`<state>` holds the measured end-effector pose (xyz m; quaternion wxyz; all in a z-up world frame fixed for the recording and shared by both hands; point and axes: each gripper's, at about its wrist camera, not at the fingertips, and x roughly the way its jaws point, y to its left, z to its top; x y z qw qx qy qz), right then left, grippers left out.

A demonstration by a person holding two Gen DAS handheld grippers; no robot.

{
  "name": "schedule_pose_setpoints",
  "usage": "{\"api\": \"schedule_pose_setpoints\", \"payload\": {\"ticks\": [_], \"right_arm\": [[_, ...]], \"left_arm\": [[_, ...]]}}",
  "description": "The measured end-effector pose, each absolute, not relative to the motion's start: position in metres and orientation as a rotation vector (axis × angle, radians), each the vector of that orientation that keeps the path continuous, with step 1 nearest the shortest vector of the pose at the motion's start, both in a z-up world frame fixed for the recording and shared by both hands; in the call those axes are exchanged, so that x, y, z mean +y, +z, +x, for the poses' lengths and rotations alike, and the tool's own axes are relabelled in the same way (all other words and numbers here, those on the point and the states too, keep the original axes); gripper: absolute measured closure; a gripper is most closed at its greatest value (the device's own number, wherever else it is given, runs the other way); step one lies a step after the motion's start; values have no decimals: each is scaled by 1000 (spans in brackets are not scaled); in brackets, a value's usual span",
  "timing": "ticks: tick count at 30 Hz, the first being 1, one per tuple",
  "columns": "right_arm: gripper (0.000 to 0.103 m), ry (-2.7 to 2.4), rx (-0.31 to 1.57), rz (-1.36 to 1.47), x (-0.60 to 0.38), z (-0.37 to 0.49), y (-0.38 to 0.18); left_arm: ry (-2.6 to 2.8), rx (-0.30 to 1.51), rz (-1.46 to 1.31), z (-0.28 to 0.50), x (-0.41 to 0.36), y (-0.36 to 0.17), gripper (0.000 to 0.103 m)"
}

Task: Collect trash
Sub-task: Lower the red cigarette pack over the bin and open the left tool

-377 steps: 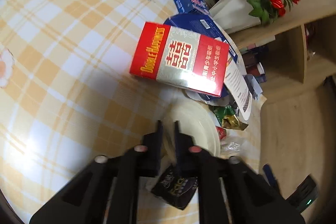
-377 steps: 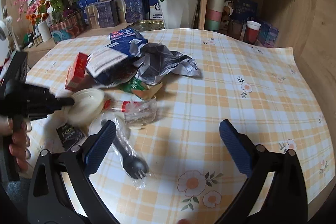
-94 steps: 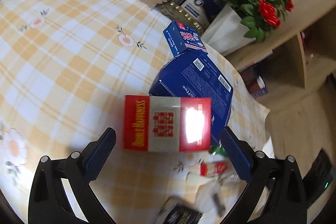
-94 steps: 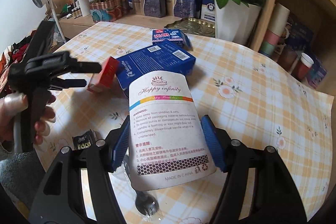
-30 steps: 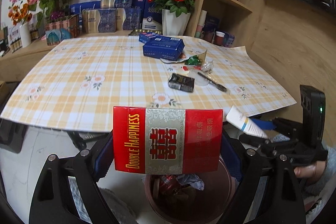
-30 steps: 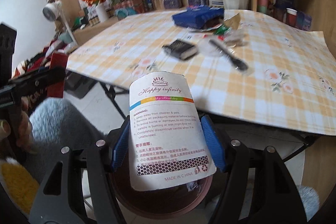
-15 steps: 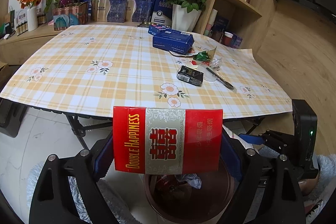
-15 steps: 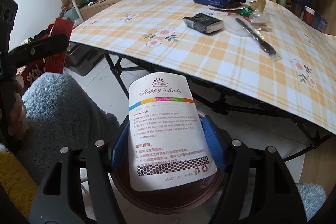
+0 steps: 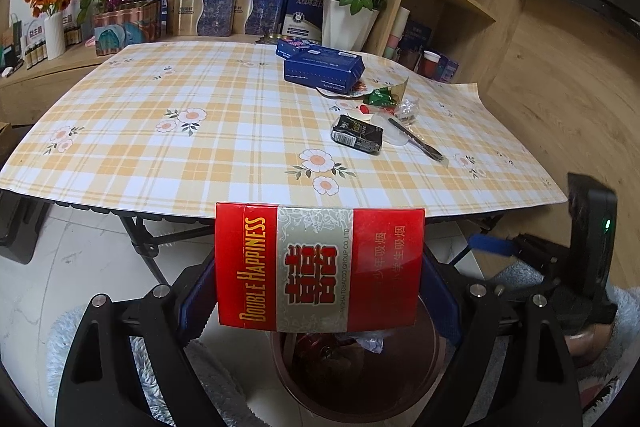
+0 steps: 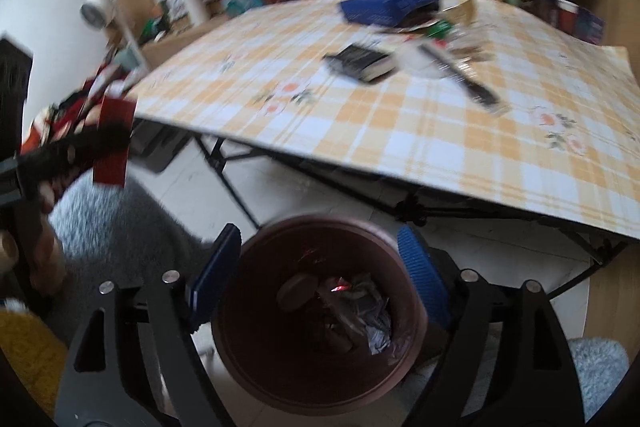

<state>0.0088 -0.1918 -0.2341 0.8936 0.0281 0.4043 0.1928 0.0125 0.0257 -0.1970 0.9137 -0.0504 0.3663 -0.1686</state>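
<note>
My left gripper (image 9: 320,287) is shut on a red "Double Happiness" cigarette box (image 9: 320,267), held flat-faced above a brown round trash bin (image 9: 420,379) on the floor. In the right wrist view that red box (image 10: 114,147) shows at the far left, to the left of the bin. My right gripper (image 10: 320,275) hangs over the bin (image 10: 248,359); its jaws are opening and nothing is between them. Crumpled wrappers (image 10: 372,323) lie in the bin.
The checked table (image 9: 200,115) stands just beyond the bin, its front edge close. On it lie a black packet (image 9: 357,133), a black plastic spoon (image 9: 416,143), a green wrapper (image 9: 378,97) and blue boxes (image 9: 324,67). Folding table legs (image 10: 224,163) cross behind the bin.
The white paper packet has left my right gripper's jaws, which now stand wider apart over the bin. My left gripper still holds the red box in the same place.
</note>
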Motion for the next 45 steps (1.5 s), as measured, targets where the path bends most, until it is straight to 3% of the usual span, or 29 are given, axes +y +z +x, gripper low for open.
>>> {"api": "schedule_pose_setpoints", "payload": {"ticks": [9,25,27,30,45], "right_arm": [[8,251,767,167,-225,9,-224],[6,218,757,228,-240,8,-225],[6,218,758,231,-240,8,-225],[6,220,761,233,-240,8,-226],[6,187,783,198,-236,11,-228]], "left_arm": [[-408,806,-41,15,5,-207,17],[-494,870,44,18,-28,-222,16],[-501,872,50,18,-30,-222,8],[-497,875,66,17,-32,-224,8],[-396,822,-4,20,-9,-213,7]]}}
